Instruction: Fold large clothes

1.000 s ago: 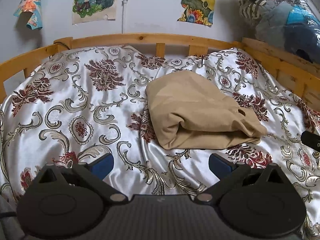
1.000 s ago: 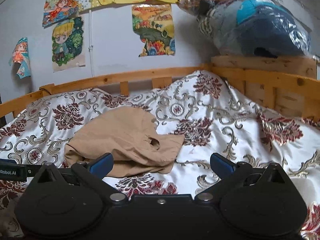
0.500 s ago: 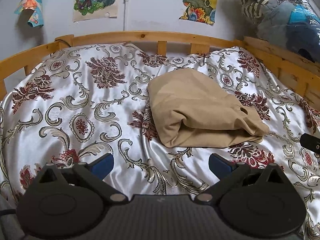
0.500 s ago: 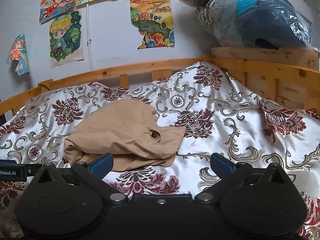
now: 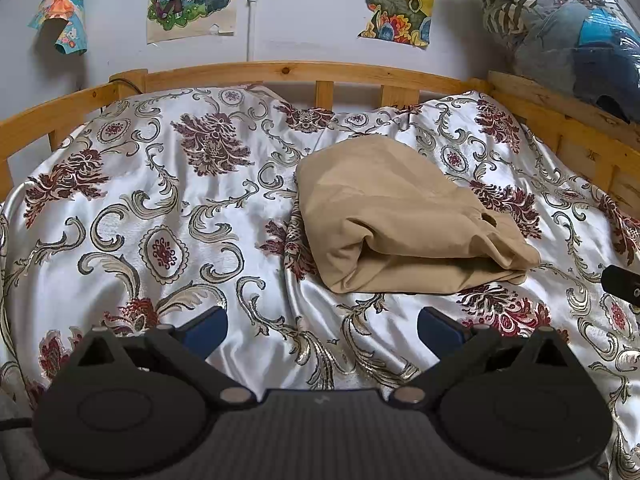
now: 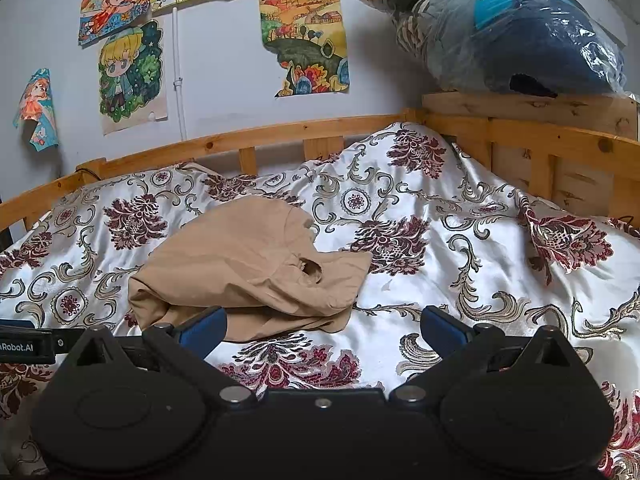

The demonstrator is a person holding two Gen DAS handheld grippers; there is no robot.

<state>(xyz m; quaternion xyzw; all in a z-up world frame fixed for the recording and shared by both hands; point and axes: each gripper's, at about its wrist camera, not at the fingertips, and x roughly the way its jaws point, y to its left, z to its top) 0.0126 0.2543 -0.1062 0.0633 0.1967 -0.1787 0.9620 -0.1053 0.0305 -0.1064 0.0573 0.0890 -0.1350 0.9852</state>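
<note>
Garment (image 5: 404, 216) folded on bedspread (image 5: 160, 208), ahead of both empty, spread claws: left claw (image 5: 322, 326), right claw (image 6: 324, 326).

- Setting: bedroom in a home.
- Wooden bed frame (image 5: 296, 70) with slatted rails runs along the wall and around the corner.
- Satin bedspread (image 5: 160, 208), white with maroon and gold floral scrollwork, covers the mattress.
- Cartoon posters (image 6: 132, 76) stuck to the grey-white wall, some curling at the edges.
- Plastic-wrapped bundle of bedding or clothes (image 6: 504, 36) stored on the wooden ledge (image 6: 528, 110) at the bed's end.
</note>
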